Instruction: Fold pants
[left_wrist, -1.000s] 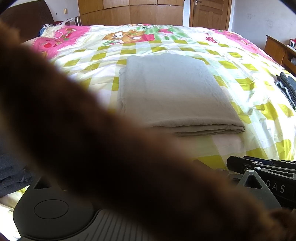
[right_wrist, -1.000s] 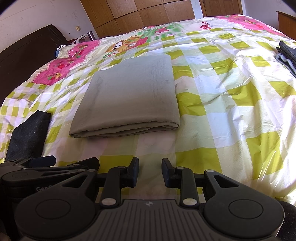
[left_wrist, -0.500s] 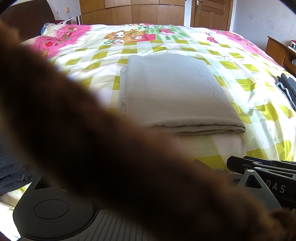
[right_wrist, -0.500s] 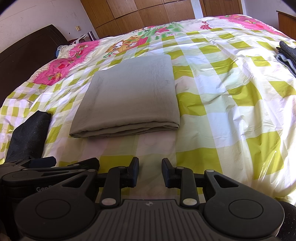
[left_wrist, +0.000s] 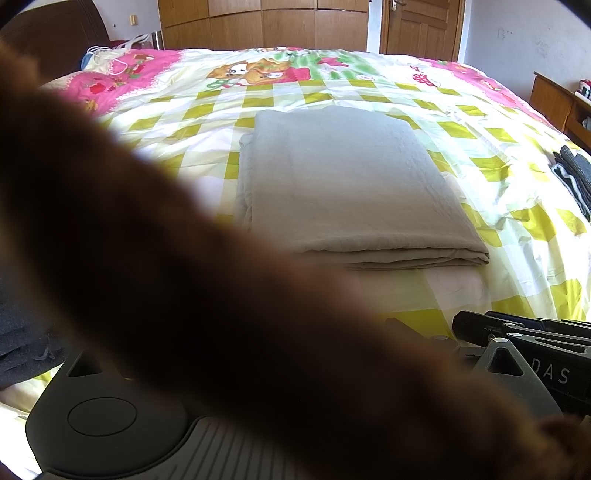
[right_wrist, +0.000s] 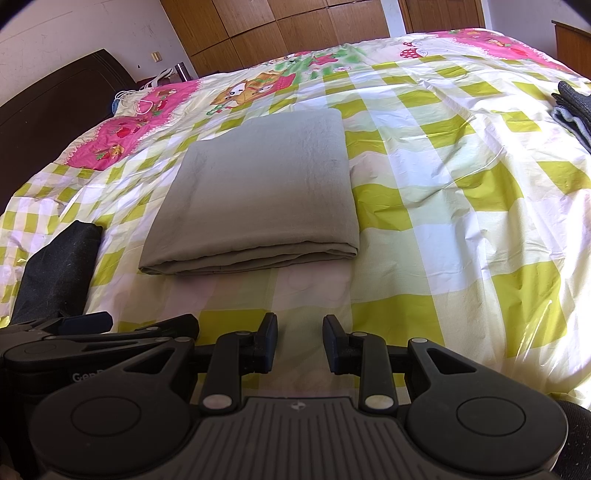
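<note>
Since the grey pants (right_wrist: 255, 192) already lie as a flat, squared stack on the bed (right_wrist: 461, 229), the folding itself looks finished, and my reading is that this is the closing step, with both tools drawn back to the near edge. From the right wrist view the pants sit at about 11 o'clock from the right gripper (right_wrist: 300, 343), well apart from it, their layered folded edge turned toward the camera. That gripper rests low over the checked cover, its fingers (right_wrist: 269, 341) spread with a clear gap and nothing between them. At 9 o'clock from it lies the left gripper (right_wrist: 110, 334), seen side-on, so whether its fingers are spread or pressed together I cannot tell. Its own camera gives no help: a blurred brown sleeve (left_wrist: 221, 295) crosses most of that view and hides the fingers, leaving only the pants (left_wrist: 343, 184) at about 1 o'clock beyond it.

A dark garment (right_wrist: 59, 269) lies at 9 o'clock from the pants near the bed's left edge, and another dark folded pile (right_wrist: 576, 107) sits far off at 2 o'clock.

If anything remains, it would be a light tidy of the slightly stepped layers along the near edge, calling for a low, gentle approach so the stack is not dragged out of square
</note>
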